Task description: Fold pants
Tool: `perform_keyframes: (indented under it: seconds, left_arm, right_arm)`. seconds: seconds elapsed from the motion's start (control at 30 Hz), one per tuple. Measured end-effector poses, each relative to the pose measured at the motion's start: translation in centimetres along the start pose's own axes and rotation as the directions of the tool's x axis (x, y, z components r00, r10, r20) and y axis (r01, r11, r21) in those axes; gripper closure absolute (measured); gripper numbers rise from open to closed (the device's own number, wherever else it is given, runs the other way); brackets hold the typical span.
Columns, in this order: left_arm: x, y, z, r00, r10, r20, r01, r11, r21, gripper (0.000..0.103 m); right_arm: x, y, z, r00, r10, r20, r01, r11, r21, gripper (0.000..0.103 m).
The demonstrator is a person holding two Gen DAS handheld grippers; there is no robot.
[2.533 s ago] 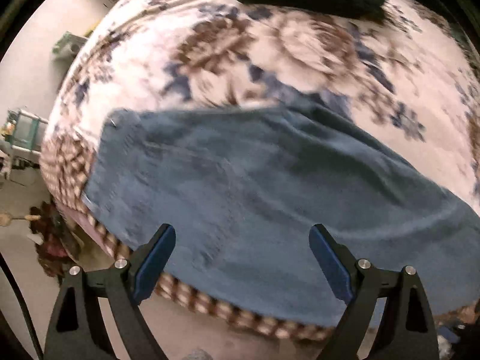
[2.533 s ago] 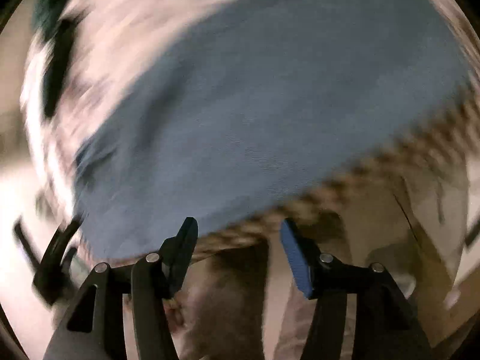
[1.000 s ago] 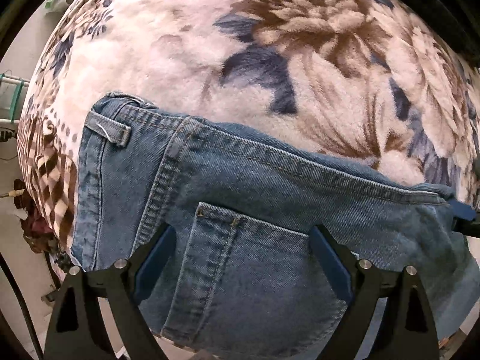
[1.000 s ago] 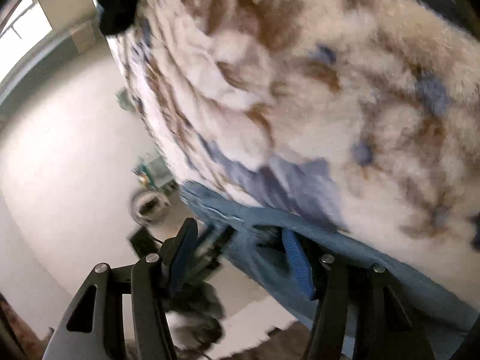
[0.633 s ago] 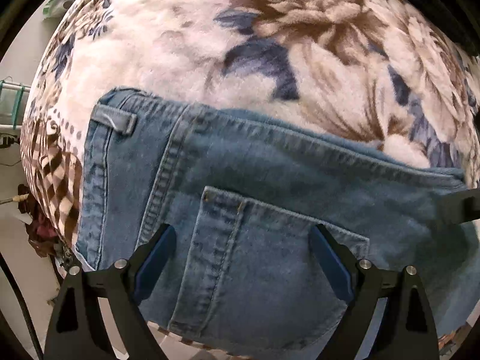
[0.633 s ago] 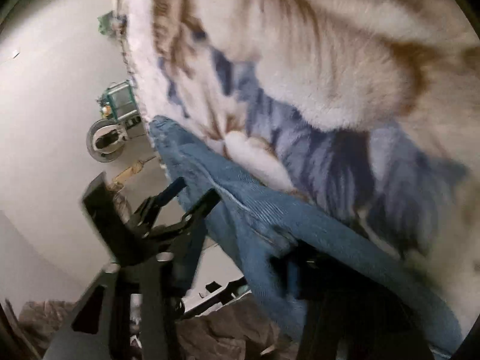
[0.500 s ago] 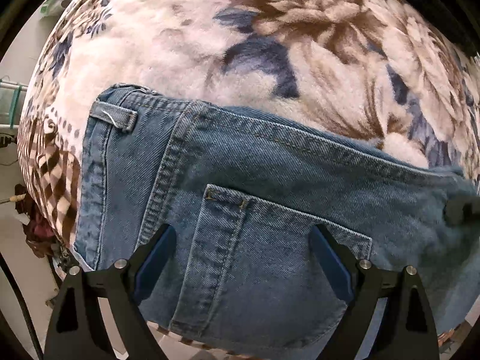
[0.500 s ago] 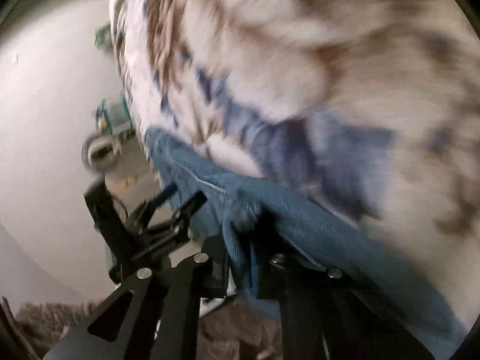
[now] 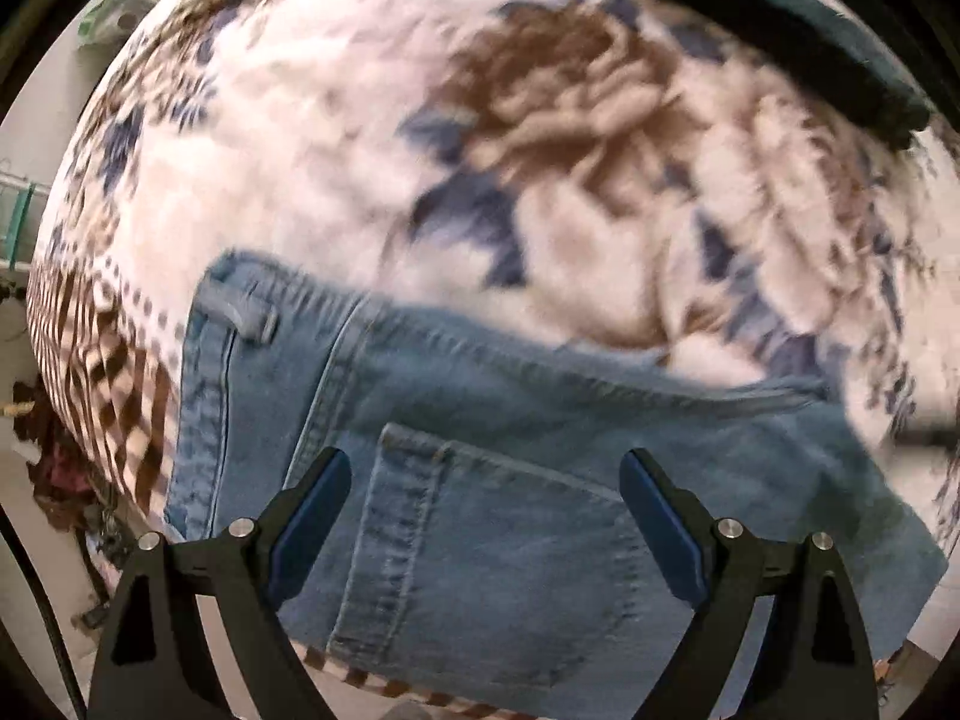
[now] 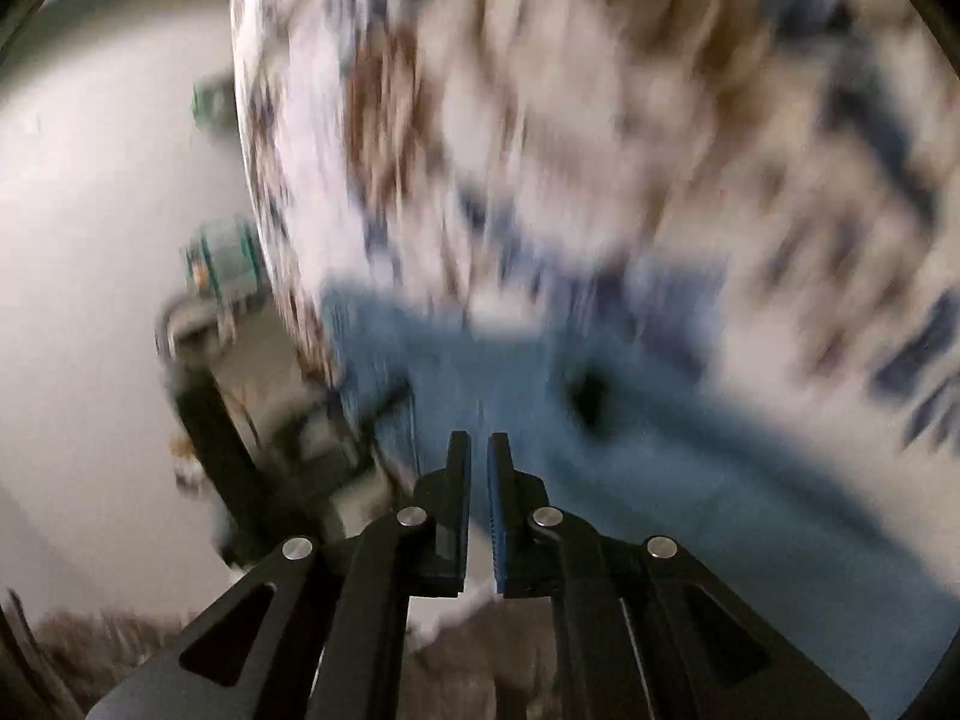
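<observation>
Blue denim jeans [image 9: 480, 480] lie on a floral blanket [image 9: 372, 138], waistband and back pocket facing up, near the bed's front edge. My left gripper [image 9: 485, 498] is open and hovers just above the back pocket, holding nothing. In the blurred right wrist view the jeans [image 10: 630, 420] lie below the blanket [image 10: 600, 120]. My right gripper [image 10: 478, 450] is shut, with a thin gap between the pads and no cloth seen between them, above the denim's edge.
A dark folded garment [image 9: 780, 30] lies at the far right of the bed. The checked blanket border [image 9: 102, 372] hangs over the left edge. A green rack [image 10: 222, 264] and pale floor [image 10: 90, 240] lie beside the bed.
My right gripper closed on the jeans' edge half a second ago; it now sits shut and pulled back with no cloth in it. The left gripper lifted back slightly; the dark garment came into view.
</observation>
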State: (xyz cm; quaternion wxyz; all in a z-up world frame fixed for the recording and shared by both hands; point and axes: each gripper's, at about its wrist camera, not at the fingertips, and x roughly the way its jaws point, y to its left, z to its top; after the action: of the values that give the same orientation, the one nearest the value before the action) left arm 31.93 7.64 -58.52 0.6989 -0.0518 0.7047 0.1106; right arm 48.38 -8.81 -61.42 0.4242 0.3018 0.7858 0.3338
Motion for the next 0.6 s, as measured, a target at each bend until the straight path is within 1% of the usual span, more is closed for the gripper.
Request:
perform_keyframes:
  seconds: [0.03,0.07,0.1,0.13,0.17,0.2,0.23,0.27,0.33,0.37,0.4,0.43,0.5,0.53,0.57,0.6]
  left_arm:
    - [-0.1,-0.2,0.2,1.0,-0.002,0.005,0.002,1.0,0.004,0.011]
    - [-0.2,-0.4,0.4,1.0,-0.003,0.008,0.003,1.0,0.009,0.011]
    - [0.0,-0.7,0.7,1.0,-0.004,0.006,0.004,1.0,0.014,0.011]
    - [0.2,-0.9,0.9,1.0,-0.004,0.003,0.004,1.0,0.016,0.011]
    - [0.5,-1.2,1.2,1.0,-0.01,-0.003,0.01,1.0,0.018,0.011]
    - [0.8,-1.6,1.5,1.0,-0.019,-0.006,0.019,1.0,0.024,0.011]
    - [1.0,-2.2,1.8,1.0,-0.026,-0.007,0.026,0.999,0.033,0.011]
    - [1.3,-3.1,2.2,0.999,-0.034,-0.005,0.034,0.999,0.042,0.011]
    - [1.9,-4.8,3.2,0.997,-0.07,-0.014,0.071,0.995,0.076,0.011]
    - [2.2,-5.5,3.4,0.996,-0.084,-0.016,0.085,0.993,0.085,0.011]
    - [2.5,-6.3,3.7,0.996,-0.087,-0.014,0.088,0.991,0.104,0.011]
    - [2.9,-7.3,4.0,0.997,-0.071,-0.004,0.071,0.988,0.134,0.011]
    - [4.0,-8.9,4.6,0.999,-0.026,0.019,0.021,0.98,0.196,0.011]
    - [4.6,-9.4,4.9,1.0,-0.005,0.017,0.001,0.978,0.208,0.011]
    - [5.2,-9.5,5.4,1.0,0.011,0.014,-0.013,0.978,0.21,0.011]
    - [6.3,-9.4,6.1,1.0,0.027,-0.01,-0.024,0.979,0.203,0.007]
  right_arm:
    - [0.7,-0.6,-0.5,0.999,-0.023,-0.036,0.023,1.0,-0.003,0.096]
    - [1.8,-1.2,-0.6,0.995,-0.096,-0.039,0.096,0.995,-0.005,0.096]
    - [2.4,-2.3,-0.6,0.985,-0.171,-0.021,0.172,0.985,0.013,0.096]
    - [2.5,-3.9,-0.3,0.976,-0.217,0.016,0.216,0.974,0.066,0.096]
    - [1.6,-5.5,0.0,0.972,-0.22,0.083,0.207,0.968,0.138,0.098]
    - [0.5,-6.8,0.1,0.968,-0.206,0.143,0.177,0.965,0.195,0.101]
    - [-1.1,-8.0,0.0,0.954,-0.194,0.227,0.136,0.958,0.251,0.101]
    - [-2.4,-8.7,-0.1,0.941,-0.189,0.281,0.111,0.956,0.273,0.101]
    - [-3.0,-9.3,-0.2,0.938,-0.187,0.293,0.105,0.956,0.276,0.101]
    - [-3.1,-9.5,-0.3,0.939,-0.196,0.284,0.118,0.956,0.27,0.101]
    - [-2.3,-9.2,-0.4,0.939,-0.211,0.273,0.139,0.955,0.261,0.101]
    - [-1.4,-8.3,-0.2,0.938,-0.221,0.268,0.155,0.956,0.247,0.101]
    - [-1.6,-8.1,-0.4,0.932,-0.238,0.274,0.171,0.954,0.247,0.101]
    - [-1.9,-7.8,-0.6,0.921,-0.256,0.293,0.183,0.949,0.256,0.101]
    - [-2.4,-8.0,-1.6,0.914,-0.267,0.305,0.187,0.946,0.265,0.101]
    - [-3.0,-8.7,-2.0,0.909,-0.279,0.31,0.192,0.94,0.283,0.101]
